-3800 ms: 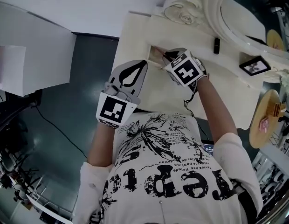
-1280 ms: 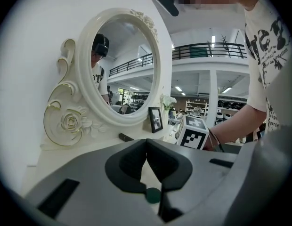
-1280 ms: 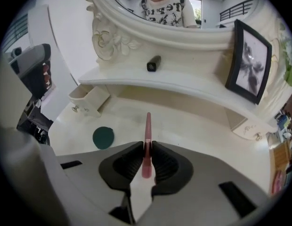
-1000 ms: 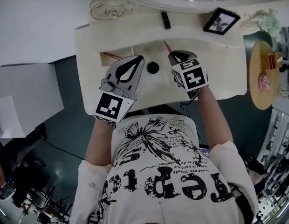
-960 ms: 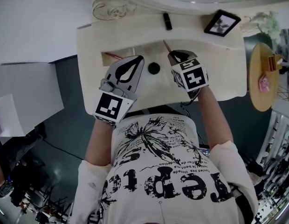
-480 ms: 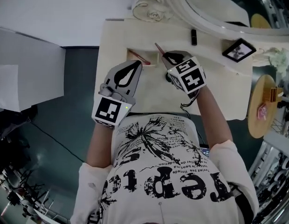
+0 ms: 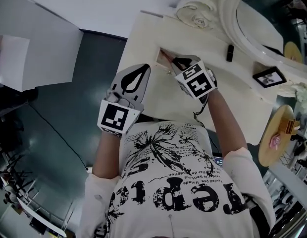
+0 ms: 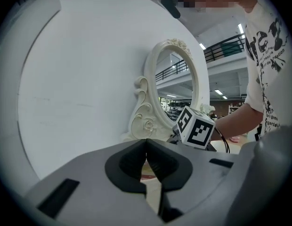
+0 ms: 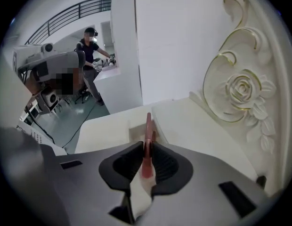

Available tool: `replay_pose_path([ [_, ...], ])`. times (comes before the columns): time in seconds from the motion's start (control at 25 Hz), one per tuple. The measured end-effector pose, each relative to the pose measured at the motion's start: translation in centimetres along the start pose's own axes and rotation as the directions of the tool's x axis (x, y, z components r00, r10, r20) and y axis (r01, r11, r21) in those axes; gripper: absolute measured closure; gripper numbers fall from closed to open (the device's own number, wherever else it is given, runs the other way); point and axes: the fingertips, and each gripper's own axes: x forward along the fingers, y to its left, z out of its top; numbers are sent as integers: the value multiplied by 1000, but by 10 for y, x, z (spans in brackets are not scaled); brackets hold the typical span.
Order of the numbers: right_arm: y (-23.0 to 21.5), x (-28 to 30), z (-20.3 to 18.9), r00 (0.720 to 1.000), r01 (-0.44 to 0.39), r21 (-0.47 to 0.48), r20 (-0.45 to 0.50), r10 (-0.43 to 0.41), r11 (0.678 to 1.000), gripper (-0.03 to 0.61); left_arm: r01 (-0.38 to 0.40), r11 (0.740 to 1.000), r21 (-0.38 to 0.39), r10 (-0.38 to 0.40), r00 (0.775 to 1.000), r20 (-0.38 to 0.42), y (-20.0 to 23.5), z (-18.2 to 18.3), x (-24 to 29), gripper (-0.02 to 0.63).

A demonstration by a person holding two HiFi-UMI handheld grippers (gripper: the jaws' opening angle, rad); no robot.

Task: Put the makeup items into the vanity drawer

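Moved since a second ago: the right gripper (image 7: pixel 179 62) is now hanging over the drawer (image 7: pixel 162 57) at the vanity's left end, having carried its makeup pencil (image 9: pixel 147 126) there from beside a round black item at the middle of the vanity top (image 7: pixel 158 95).
Right gripper: its jaws are clamping the slim pink pencil at the lower end, and the pencil's tip is pointing toward the drawer opening.
Left gripper (image 7: pixel 143 68): it is hovering just left of the drawer with its jaws pressed together and nothing between them.
Pencil's place: it is reaching over the opening but is not yet lying in the drawer.
Drawer: it is standing open; whether anything is already lying inside cannot be told.
Left to do: a black lipstick tube (image 7: pixel 230 52) is lying on the vanity top near the mirror (image 7: pixel 228 14), well apart from the drawer; the round black item is not showing now.
Bystander: a picture frame (image 7: pixel 270 76) is sitting further along the top.
Progress: judging by this, one item is about to go in and at least one more is waiting.
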Motion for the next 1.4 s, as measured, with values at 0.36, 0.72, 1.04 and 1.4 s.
replay_pose_path([
  [0.36,0,20,-2,998,-6,3,-57,6,1000,506,-20,1000,-23,20,1000,6,20,-3,-2,600],
  [0.72,-2,5,-2,1000,15,79,3,-15,997,334,43,999,9,-43,999,8,15,5,8,600],
  [1.04,-23,-30,-41,994,107,193,-15,-107,975,336,167,985,42,-167,986,7,-14,11,30,600],
  [1.4,-34,-56,-121,978,206,347,-101,-182,915,344,325,943,65,-325,946,-17,-64,8,63,600],
])
